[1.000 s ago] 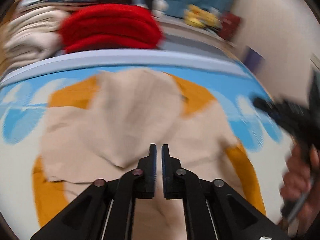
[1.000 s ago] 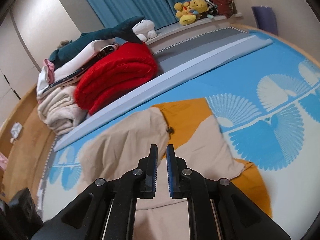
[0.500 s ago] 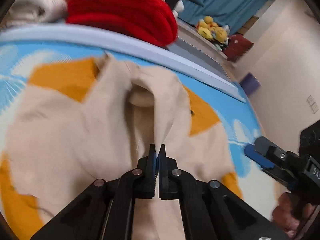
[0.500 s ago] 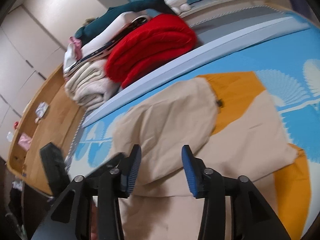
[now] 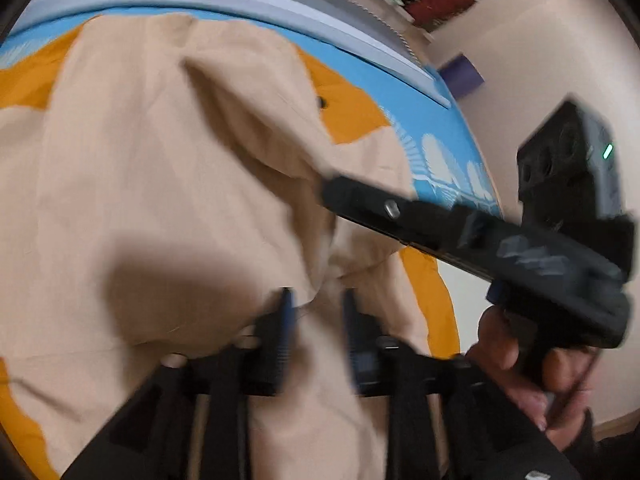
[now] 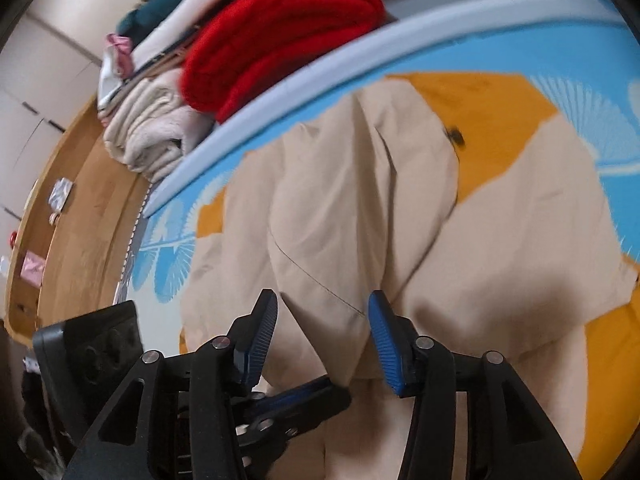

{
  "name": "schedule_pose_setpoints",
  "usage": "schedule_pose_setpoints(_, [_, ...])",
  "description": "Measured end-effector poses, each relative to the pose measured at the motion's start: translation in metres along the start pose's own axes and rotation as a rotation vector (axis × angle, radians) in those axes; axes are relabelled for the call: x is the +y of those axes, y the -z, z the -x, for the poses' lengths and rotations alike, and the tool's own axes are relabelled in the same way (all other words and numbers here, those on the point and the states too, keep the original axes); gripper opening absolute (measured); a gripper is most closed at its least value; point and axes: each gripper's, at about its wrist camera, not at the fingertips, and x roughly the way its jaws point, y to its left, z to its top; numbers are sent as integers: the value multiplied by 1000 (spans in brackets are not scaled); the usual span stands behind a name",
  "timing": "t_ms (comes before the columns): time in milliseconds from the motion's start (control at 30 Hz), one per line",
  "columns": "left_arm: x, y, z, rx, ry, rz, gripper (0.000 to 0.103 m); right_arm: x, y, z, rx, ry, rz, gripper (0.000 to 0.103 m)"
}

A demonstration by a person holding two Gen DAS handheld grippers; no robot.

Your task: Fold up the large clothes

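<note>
Mid-fold: left gripper (image 5: 316, 320) opening off the garment (image 5: 160, 184), right gripper (image 6: 322, 320) closing, still apart, over its fold; next, pinch that edge.

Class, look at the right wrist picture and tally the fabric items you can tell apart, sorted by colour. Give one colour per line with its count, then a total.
Beige and orange: 1, the garment spread on the mat.
Red: 1, the folded blanket.
Cream: 1, the folded blanket.
Teal: 1, the plush, partly hidden.
Total: 4
</note>
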Motion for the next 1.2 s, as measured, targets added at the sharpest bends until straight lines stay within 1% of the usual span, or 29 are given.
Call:
schedule_pose_setpoints(33, [10,-3,15,-39,-9,29,30,-2,0,-4,10,4,-3,10])
schedule_pose_setpoints(67, [16,-4,23,-68,-20,48,30,-4,0,-6,18,20,-1,8])
schedule_pose_setpoints(100, [30,-7,39,-132,-58,96,30,-6,0,-7,10,47,1,6])
schedule_pose_setpoints(167, [51,-10,53,-208,-160,182,40,-13,-1,-4,-16,89,-26,4])
schedule_pose_setpoints(200, [60,-8,53,-216,-189,207,46,-18,-2,-3,-27,104,-54,3])
schedule_pose_setpoints(233, [70,-8,49,-204,-225,244,47,-24,-3,-2,-35,117,-79,3])
schedule_pose_setpoints(300, [89,-6,32,-149,-254,321,47,-32,-4,-1,-42,139,-117,3])
schedule_pose_setpoints(367, [104,-3,21,-129,-228,389,45,-36,-5,-4,-33,135,-136,3])
schedule_pose_setpoints(400, [109,-1,18,-126,-192,419,36,-36,-5,-5,-31,131,-137,3])
schedule_pose_setpoints(433, [109,0,17,-129,-170,420,15,-36,-4,-5,-32,131,-135,3])
schedule_pose_setpoints(467, [106,0,19,-132,-158,410,2,-36,-4,-4,-35,125,-133,3])
schedule_pose_setpoints(500, [100,-1,23,-154,-153,389,1,-35,-6,-1,-51,100,-135,3])
schedule_pose_setpoints(533, [92,-5,35,-206,-159,359,1,-33,-6,4,-71,69,-141,2])
schedule_pose_setpoints(567, [88,-7,44,-249,-165,336,1,-31,-8,11,-106,15,-152,2])
schedule_pose_setpoints(600, [83,-11,60,-305,-168,311,1,-27,-12,21,-149,-54,-157,2])
schedule_pose_setpoints(633, [75,-13,77,-379,-166,282,1,-26,-12,30,-178,-89,-153,2])
schedule_pose_setpoints(700, [60,-12,101,-482,-169,217,1,-22,-14,47,-264,-186,-156,2])
schedule_pose_setpoints(733, [54,-17,103,-492,-173,200,1,-23,-13,51,-287,-209,-169,2])
schedule_pose_setpoints(767, [50,-18,100,-473,-190,174,1,-26,-13,54,-304,-224,-195,2])
schedule_pose_setpoints(800, [50,-18,87,-400,-224,160,2,-34,-12,52,-305,-217,-239,2])
schedule_pose_setpoints(833, [58,-18,73,-322,-255,160,2,-39,-11,47,-278,-177,-262,2])
schedule_pose_setpoints(867, [64,-17,52,-232,-287,176,2,-43,-9,38,-230,-104,-273,2])
schedule_pose_setpoints(900, [73,-14,31,-150,-314,211,2,-50,-7,24,-156,18,-281,2])
schedule_pose_setpoints(933, [82,-9,12,-81,-336,245,3,-60,-2,10,-84,109,-300,2])
schedule_pose_setpoints(1000, [87,-6,-5,-11,-378,247,3,-82,12,-18,52,187,-370,1])
schedule_pose_setpoints(1033, [86,-8,-5,-6,-393,239,7,-91,19,-26,97,239,-403,1])
schedule_pose_setpoints(1100, [84,-15,4,-23,-404,251,10,-101,23,-30,108,263,-442,1])
schedule_pose_setpoints(1167, [82,-18,26,-106,-411,255,19,-99,17,-25,83,268,-432,3])
schedule_pose_setpoints(1200, [76,-20,36,-160,-423,242,26,-93,11,-14,29,276,-411,3])
